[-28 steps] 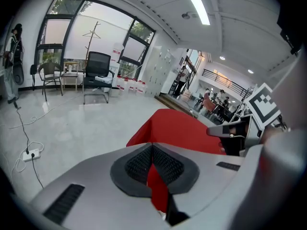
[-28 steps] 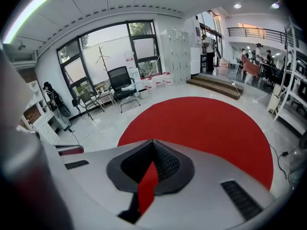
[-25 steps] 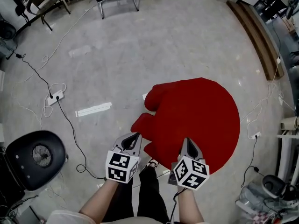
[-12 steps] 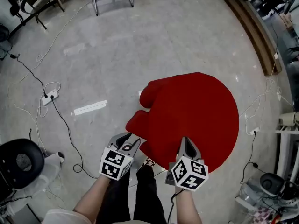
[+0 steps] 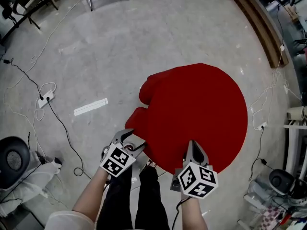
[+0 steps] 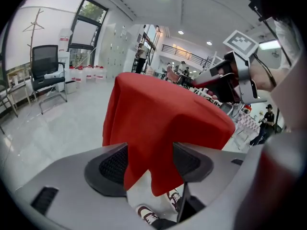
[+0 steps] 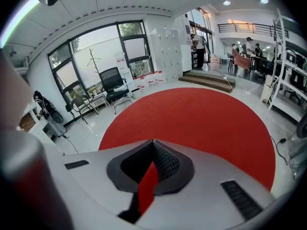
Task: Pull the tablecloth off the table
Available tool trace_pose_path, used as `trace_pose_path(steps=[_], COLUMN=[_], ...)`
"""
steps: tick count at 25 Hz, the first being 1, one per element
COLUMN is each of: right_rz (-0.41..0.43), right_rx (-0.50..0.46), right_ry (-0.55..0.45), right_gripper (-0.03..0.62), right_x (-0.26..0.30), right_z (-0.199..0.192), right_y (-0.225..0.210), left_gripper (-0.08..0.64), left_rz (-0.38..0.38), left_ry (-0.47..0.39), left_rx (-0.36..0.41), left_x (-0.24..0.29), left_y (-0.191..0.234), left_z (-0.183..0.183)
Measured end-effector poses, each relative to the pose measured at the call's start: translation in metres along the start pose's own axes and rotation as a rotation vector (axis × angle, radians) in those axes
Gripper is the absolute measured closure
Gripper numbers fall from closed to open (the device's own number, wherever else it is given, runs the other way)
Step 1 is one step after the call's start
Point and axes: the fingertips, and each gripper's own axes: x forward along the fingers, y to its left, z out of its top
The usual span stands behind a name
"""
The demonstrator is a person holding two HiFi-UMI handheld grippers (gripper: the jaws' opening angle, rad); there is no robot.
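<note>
- Right claw (image 5: 192, 146): jaws closed tight on the near edge of the round red fabric tablecloth (image 5: 201, 104), with a sliver of red showing between the pads.
- Left claw (image 5: 130, 139): jaws spread wide and have just been opening. A hanging fold of the tablecloth sits loose between them, unpinched.
- Beyond both claws the tablecloth lies spread flat, its folds drooping at the left above the pale grey floor (image 5: 144, 42).

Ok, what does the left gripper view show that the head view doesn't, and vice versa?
Left gripper view only: on the left gripper, fingers apart, having just been opening, a hanging fold of the red tablecloth between them. Head view only: the cloth's whole round outline and a power strip on the floor. Both: the tablecloth and the right gripper at the cloth's edge.
</note>
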Motion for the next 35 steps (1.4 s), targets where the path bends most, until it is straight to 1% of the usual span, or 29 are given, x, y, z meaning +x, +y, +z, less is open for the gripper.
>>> trace_pose_path(steps=[4, 6, 7, 8, 10, 14, 17, 21, 26, 28, 31, 35], right_rz=[-0.013, -0.018, -0.019, -0.02, -0.022, -0.031, -0.038, -0.04, -0.048, -0.054, -0.053, -0.035], right_rx=[0.013, 0.018, 0.021, 0.025, 0.031, 0.046, 0.061, 0.069, 0.076, 0.084, 0.091, 0.086], right_ry=[0.005, 0.004, 0.003, 0.003, 0.001, -0.007, -0.013, -0.022, -0.02, -0.017, -0.006, -0.001], right_gripper=[0.568, 0.568, 0.568, 0.568, 0.568, 0.568, 0.568, 0.568, 0.568, 0.568, 0.568, 0.567], right_x=[-0.001, -0.003, -0.003, -0.003, -0.004, -0.007, -0.012, -0.019, -0.028, -0.033, -0.039, -0.045], right_z=[-0.003, -0.004, -0.005, -0.005, -0.004, 0.001, 0.004, 0.006, 0.005, 0.005, 0.006, 0.013], right_y=[-0.006, -0.008, -0.009, -0.009, -0.01, -0.015, -0.018, -0.02, -0.019, -0.019, -0.02, -0.02], left_gripper=[0.275, 0.276, 0.292, 0.33, 0.359, 0.494, 0.538, 0.541, 0.541, 0.541, 0.541, 0.541], left_rz=[-0.068, -0.069, -0.06, -0.055, -0.063, -0.095, -0.113, -0.107, -0.12, -0.125, -0.133, -0.174], left_ry=[-0.018, -0.008, -0.002, 0.003, 0.01, 0.007, 0.007, 0.023, -0.019, -0.036, -0.062, -0.067], left_rx=[0.027, 0.059, 0.071, 0.077, 0.079, 0.093, 0.078, 0.047, -0.059, -0.064, -0.044, -0.037], left_x=[0.012, 0.017, 0.018, 0.018, 0.018, 0.014, 0.009, -0.002, -0.026, -0.035, -0.049, -0.061], left_y=[-0.007, -0.008, -0.007, -0.006, -0.005, -0.009, -0.014, -0.012, -0.009, -0.012, -0.019, -0.03], left_z=[0.011, 0.012, 0.012, 0.012, 0.012, 0.018, 0.02, 0.017, 0.025, 0.033, 0.05, 0.072])
